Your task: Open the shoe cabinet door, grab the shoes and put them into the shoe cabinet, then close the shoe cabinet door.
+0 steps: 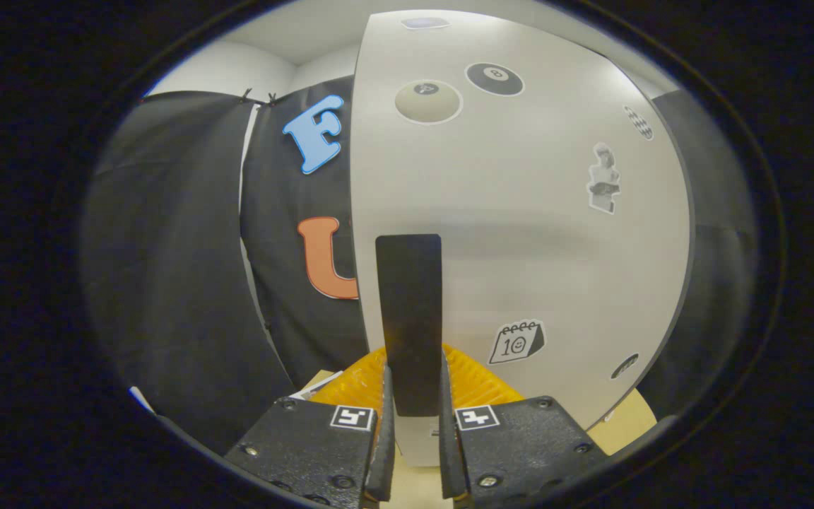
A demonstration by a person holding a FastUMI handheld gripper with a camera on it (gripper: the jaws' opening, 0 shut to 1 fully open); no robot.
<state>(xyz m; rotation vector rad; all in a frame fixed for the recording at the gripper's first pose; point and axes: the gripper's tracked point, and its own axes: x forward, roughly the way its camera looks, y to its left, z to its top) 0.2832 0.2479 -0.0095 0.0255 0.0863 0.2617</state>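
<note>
The tool [413,406] has its two fingers drawn in narrow on either side of the dark handle [408,318], a flat upright bar that rises between them and well beyond their tips. Both fingers [384,424] look pressed to the handle's edges, so I judge it gripped.

The handle is fixed to the pale cabinet door [520,212], which stands close ahead and carries several stickers, among them a small calendar sticker [516,342] just right of the handle. The door looks like a stiff, smooth, light board. It should swing on its hinges with little force, though I cannot tell which edge is hinged. The bar is rigid and narrow, a good hold if taken low and square. Its smooth faces may slip under an angled pull.

Something yellow and ribbed [481,382] lies just behind the fingertips, below the door. The shoes cannot be told from here.
</note>
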